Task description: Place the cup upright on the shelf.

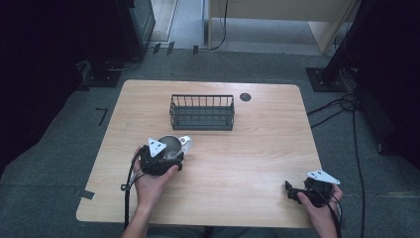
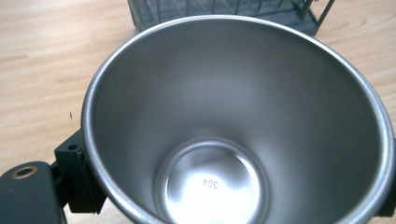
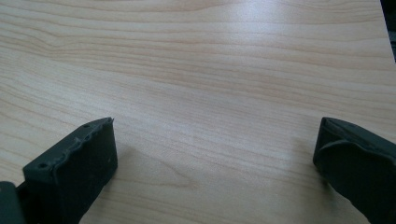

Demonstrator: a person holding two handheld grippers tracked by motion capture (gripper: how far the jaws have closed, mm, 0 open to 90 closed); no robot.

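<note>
- Cup (image 1: 171, 145): one, steel, stamped 304, with a white handle; it is located left of centre on the tabletop (image 1: 247, 158), near the basket (image 1: 202, 112).
- Handling: the cup is judged light, rigid and not fragile; the polished wall is judged slippery, so the rim is the preferred grip point.
- Left tongs (image 1: 166, 157): closed around the cup.
- Right tongs (image 1: 293, 192): spread wide, empty, near the right front corner.
- Count: one cup, one basket, two tongs.

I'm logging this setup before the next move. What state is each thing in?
Steel cup: empty, mouth facing the camera, between the left gripper's jaws.
Wire basket: upright, empty.
Left gripper: shut on the cup.
Right gripper: open, holding nothing, over bare table.
</note>
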